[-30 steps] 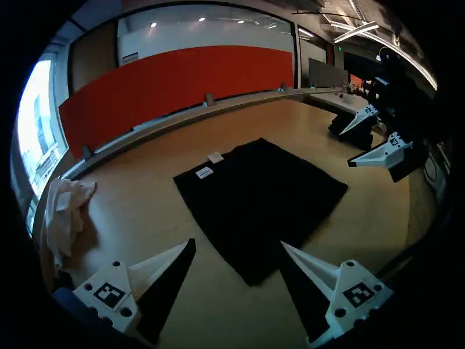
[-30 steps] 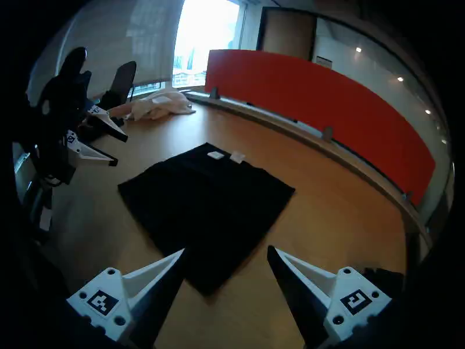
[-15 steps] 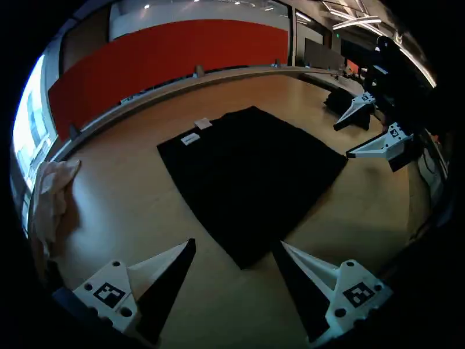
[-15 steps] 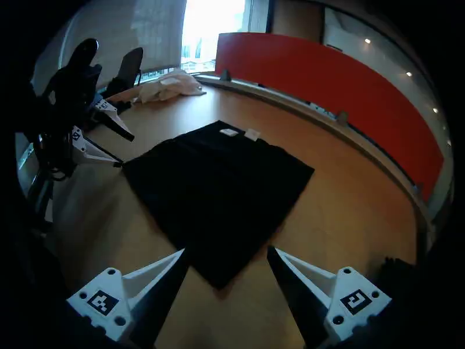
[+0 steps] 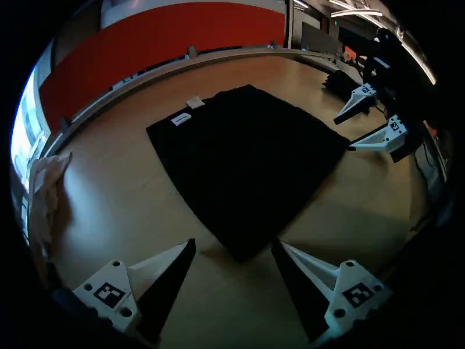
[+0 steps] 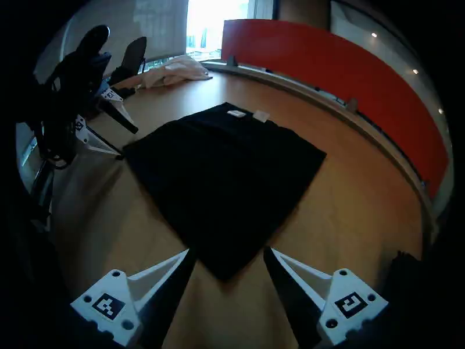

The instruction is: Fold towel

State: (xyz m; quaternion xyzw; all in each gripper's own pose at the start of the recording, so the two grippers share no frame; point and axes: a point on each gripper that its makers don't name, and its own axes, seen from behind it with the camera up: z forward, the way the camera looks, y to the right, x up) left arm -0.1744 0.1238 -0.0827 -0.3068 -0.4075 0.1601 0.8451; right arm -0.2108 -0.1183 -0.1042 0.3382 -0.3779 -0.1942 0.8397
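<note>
left tool [image 5: 232, 243], right tool [image 6: 226, 250] spread wide, empty. towel [image 5: 244, 157] flat on bench [image 5: 116, 198]; we judge it soft, light, limp: pinch near corners.

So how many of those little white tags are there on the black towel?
2. Both lie side by side along the far edge of the black towel: the left tag on the dark cloth, and the right tag at its rim. Others may be hidden underneath.

Tags [image 5: 181, 119] on the towel [image 5: 250, 168] are illegible.
</note>
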